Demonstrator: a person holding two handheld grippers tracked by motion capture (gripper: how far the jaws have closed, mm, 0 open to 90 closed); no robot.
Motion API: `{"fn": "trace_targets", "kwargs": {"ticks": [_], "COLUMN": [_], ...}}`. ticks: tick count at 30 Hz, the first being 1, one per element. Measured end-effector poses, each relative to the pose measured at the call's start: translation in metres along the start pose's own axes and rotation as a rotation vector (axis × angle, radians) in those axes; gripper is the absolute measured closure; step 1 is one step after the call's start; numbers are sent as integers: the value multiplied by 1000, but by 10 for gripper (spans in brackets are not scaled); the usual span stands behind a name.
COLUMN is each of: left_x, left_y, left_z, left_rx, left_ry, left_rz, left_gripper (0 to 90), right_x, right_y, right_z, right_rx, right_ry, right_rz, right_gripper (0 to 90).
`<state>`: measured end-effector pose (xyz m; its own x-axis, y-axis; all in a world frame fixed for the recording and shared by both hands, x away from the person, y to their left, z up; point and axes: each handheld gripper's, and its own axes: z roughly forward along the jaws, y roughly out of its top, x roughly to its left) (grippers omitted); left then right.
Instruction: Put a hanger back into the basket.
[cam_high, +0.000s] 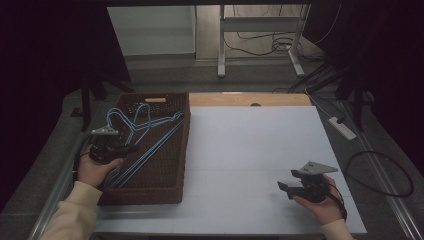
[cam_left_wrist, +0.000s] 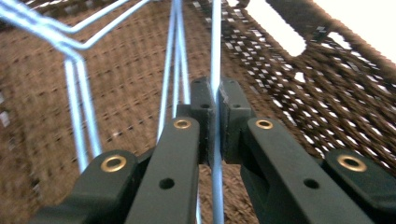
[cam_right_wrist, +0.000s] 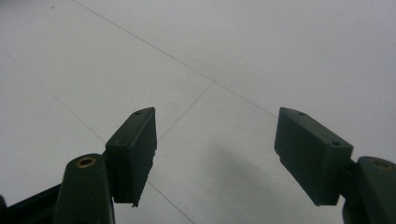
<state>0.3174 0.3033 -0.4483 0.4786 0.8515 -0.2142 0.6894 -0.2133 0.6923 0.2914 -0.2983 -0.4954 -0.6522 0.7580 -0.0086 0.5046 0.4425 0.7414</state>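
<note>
my left gripper (cam_left_wrist: 215, 107) clamps one blue hanger wire (cam_left_wrist: 216, 56), its long axis running straight ahead between the jaws; my right gripper (cam_right_wrist: 215, 154) is released, well apart.

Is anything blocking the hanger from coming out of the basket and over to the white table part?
Partly. The left gripper is shut on one blue hanger wire inside the brown basket. Other blue hangers lie tangled beside it, and the basket's right wall stands between it and the white tabletop. Above, nothing visible blocks it.
</note>
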Motion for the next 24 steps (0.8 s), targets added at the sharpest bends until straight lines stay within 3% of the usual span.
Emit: {"fn": "trace_targets", "kwargs": {"ticks": [4,14,17,19,22,24], "left_x": [7,17,18,16,11,5], "left_y": [0,2,3,4,5,5], "left_z": [3,15,16,16,13,9], "left_rx": [48,142,135,133,96,61], "left_ry": [95,194,237,279,295,281], "left_rz": [-53,-114,-102,-81,-50,-26], "left_gripper": [858,854,806,705,576,534], "right_x": [0,1,1,1,1,1], "right_y": [0,0,1,0,0,0], "right_z": [0,1,1,1,1,1], "right_rx": [1,7,6,5,6,6], "right_ry": [0,2,2,2,1,1], "right_rz": [0,-7,-7,-5,-3,-4], "right_gripper": [308,306,306,306,305,305]}}
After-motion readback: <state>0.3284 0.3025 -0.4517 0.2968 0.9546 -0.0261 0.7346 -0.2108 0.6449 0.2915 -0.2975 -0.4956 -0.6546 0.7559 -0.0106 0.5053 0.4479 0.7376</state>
